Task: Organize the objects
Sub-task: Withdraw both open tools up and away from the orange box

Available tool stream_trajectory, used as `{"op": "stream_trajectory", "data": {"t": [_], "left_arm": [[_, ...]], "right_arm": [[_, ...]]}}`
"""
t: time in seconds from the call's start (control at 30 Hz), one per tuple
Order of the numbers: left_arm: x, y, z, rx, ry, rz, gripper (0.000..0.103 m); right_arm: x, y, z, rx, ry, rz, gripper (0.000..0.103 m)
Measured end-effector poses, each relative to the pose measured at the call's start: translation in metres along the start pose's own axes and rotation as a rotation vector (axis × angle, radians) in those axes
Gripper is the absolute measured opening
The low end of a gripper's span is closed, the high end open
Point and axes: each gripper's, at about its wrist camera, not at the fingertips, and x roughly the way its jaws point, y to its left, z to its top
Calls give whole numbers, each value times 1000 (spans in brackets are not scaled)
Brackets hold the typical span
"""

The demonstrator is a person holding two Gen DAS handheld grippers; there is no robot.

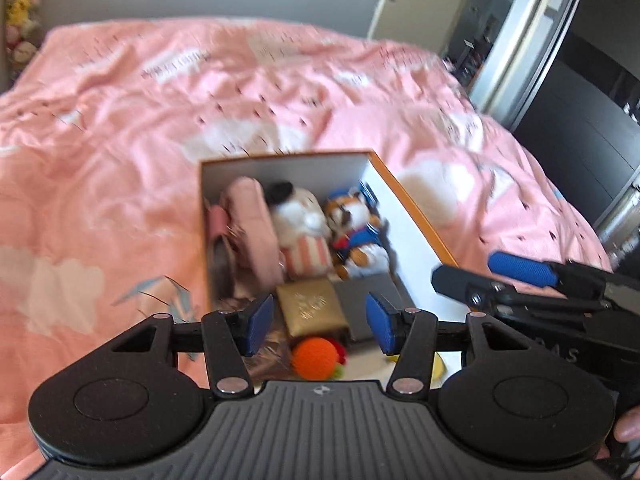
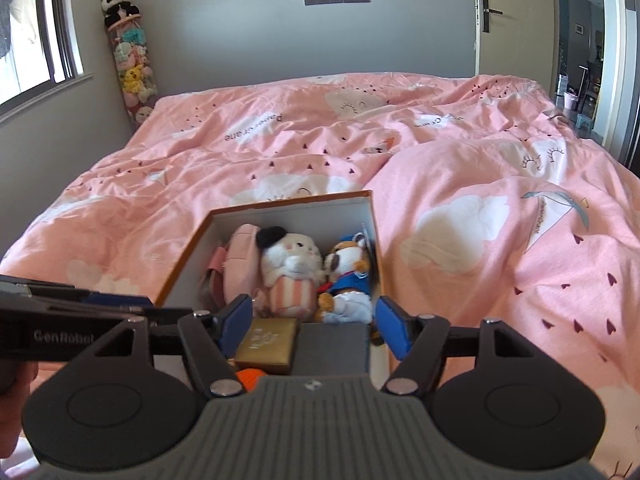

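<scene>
Both claws (image 1: 318, 326) (image 2: 310, 330) parted, empty, above box (image 2: 280, 210)

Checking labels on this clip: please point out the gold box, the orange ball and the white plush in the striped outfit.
Gold box (image 1: 310, 307): left wrist view, on its top face.
Orange ball (image 1: 314, 358): left wrist view, on its rounded front.
White plush (image 2: 294, 258): right wrist view, on its face.

Box (image 2: 362, 210): open, orange outside, white inside, resting on the pink bed (image 2: 460, 168). Contents, far end: pink pouch (image 2: 240, 264) on edge; white plush with black hat (image 2: 290, 268); tiger plush in blue outfit (image 2: 346, 276), side by side. Near end: gold box (image 2: 266, 342); grey flat box (image 2: 332, 346); orange knitted ball (image 1: 314, 358).
</scene>
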Motion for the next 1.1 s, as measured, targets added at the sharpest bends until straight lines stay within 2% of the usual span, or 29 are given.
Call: {"op": "stream_trajectory", "data": {"t": [0.17,0.23,0.43,0.57,0.63,0.8,0.93,1.1], "left_arm": [[-20,7,-12,10,-110,85,63],[-26,10,-18,23,-142,118,65],[-35,16,-30,56,-229,187,71],[-36,19,-34,61,-236,203,71],[-34,21,-38,62,-236,217,78],[-29,23,-45,50,-213,236,79],[-30,21,-52,85,-236,253,80],[-28,18,-55,114,-211,255,80]], "right_arm": [[-10,13,-10,-6,-13,17,72],[-11,16,-14,0,-8,13,80],[-14,25,-27,-8,-4,-7,84],[-15,32,-37,-25,-5,-33,84],[-15,34,-42,-30,-9,-54,84],[-12,38,-56,-42,7,-71,84],[-9,37,-61,-30,15,-77,84],[-8,37,-63,-26,19,-88,85]]}}
